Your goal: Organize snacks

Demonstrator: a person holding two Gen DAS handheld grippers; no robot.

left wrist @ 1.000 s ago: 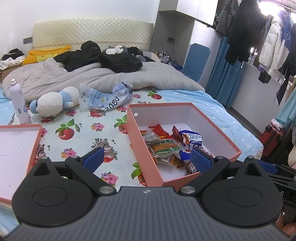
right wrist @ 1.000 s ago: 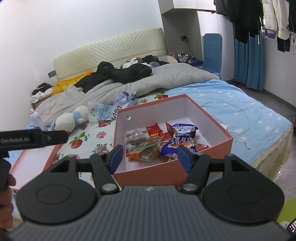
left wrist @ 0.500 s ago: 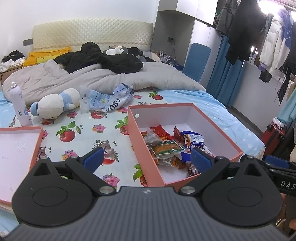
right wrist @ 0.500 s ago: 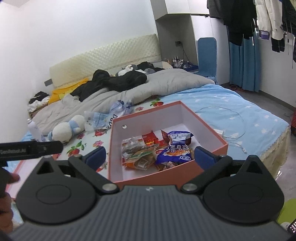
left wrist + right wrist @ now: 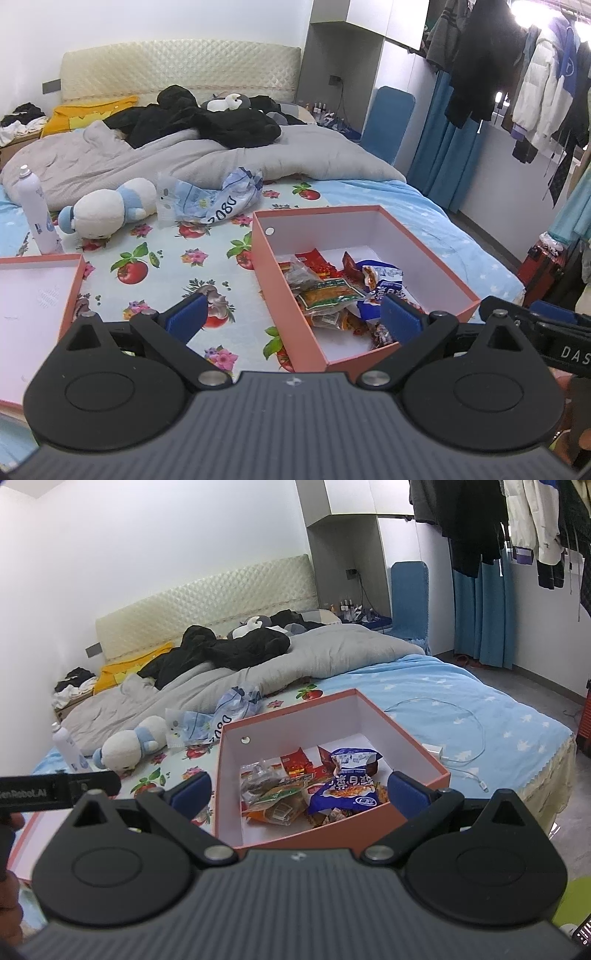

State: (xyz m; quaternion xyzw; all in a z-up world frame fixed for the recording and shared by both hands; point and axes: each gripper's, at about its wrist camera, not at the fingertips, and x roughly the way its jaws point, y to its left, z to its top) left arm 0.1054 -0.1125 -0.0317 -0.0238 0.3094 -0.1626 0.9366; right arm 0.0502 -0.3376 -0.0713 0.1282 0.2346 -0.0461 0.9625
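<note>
An open salmon-pink box (image 5: 284,291) (image 5: 417,755) lies on the flowered bedspread. It holds several snack packets, among them a green and orange packet (image 5: 328,293) and a blue and white bag (image 5: 345,788). Its lid (image 5: 33,306) lies open side up at the left. My left gripper (image 5: 293,319) is open and empty, held in front of the box's near left corner. My right gripper (image 5: 299,794) is open and empty, held in front of the box's near wall.
A plush toy (image 5: 107,208), a white spray bottle (image 5: 35,212) and a crumpled blue plastic bag (image 5: 210,197) lie behind the box. A grey duvet with black clothes (image 5: 207,122) covers the bed's far half. A white charging cable (image 5: 461,734) lies right of the box.
My right gripper has opened wide and drawn back a little from the box. My left gripper has stayed open and shifted only slightly.
</note>
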